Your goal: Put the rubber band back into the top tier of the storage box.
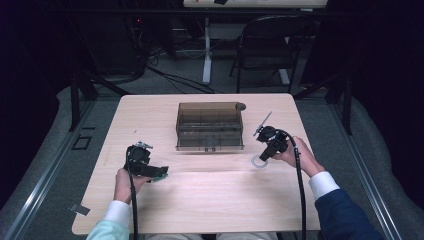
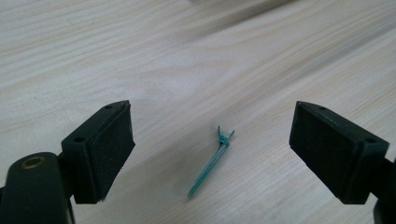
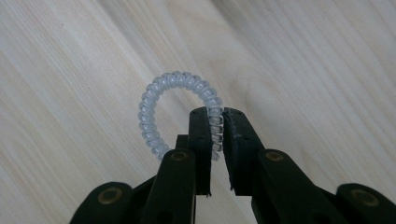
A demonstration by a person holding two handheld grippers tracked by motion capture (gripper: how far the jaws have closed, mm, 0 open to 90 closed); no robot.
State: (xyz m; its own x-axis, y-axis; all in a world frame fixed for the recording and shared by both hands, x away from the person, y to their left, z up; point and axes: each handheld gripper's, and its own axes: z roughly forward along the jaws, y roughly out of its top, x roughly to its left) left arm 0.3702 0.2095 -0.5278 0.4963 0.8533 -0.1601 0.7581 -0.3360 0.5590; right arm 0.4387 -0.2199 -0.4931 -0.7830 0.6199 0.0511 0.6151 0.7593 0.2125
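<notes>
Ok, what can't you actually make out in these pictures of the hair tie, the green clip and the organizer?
- Spiral hair tie, right gripper view: the stretch between the closed jaws is hidden by the pads.
- Green clip, left gripper view: too thin to tell how it is built.
- Organizer box, high view: tinted walls make any contents unreadable.
- Green clip, high view: largely covered by the left gripper.

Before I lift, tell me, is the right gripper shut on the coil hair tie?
Shut: the right gripper has its jaws pinched on one side of the clear coil hair tie.

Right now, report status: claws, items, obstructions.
Left claw open over thin green hair clip. Right claw shut on clear spiral hair tie. Smoky plastic organizer box ahead, untouched.
</notes>
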